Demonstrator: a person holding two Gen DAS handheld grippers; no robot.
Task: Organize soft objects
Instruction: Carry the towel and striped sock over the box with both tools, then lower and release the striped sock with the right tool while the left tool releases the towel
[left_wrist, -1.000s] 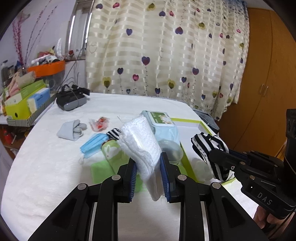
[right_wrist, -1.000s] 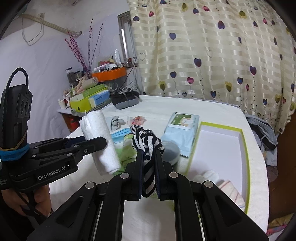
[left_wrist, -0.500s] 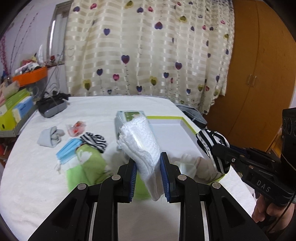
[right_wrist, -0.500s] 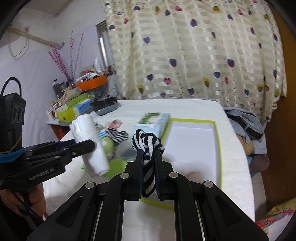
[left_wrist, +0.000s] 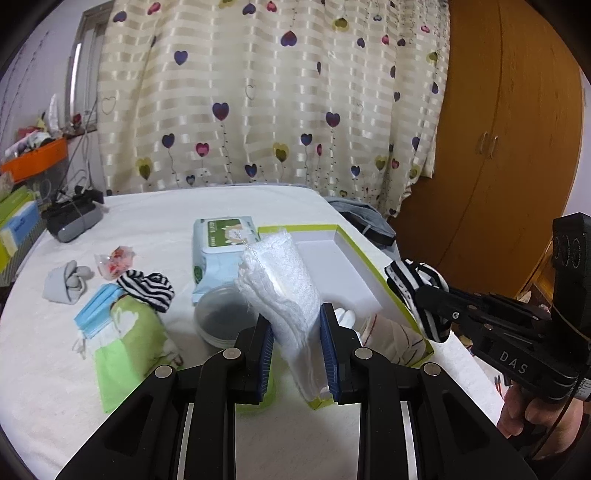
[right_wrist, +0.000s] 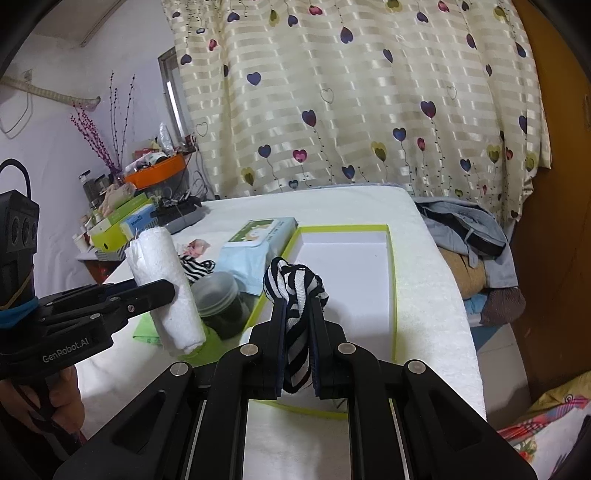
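The left gripper (left_wrist: 297, 345) clenches a rolled white towel (left_wrist: 284, 280), fluffy and upright; at three o'clock the right gripper (right_wrist: 297, 345) pinches a knotted black-and-white striped sock (right_wrist: 293, 291) over the green-rimmed box (right_wrist: 392, 295). Releasing short could drop either on the rim.

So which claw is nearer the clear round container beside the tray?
Left. The left claw, shut on the white towel, hangs just beside the round container; the right claw, holding the striped sock, is over the tray's near end.
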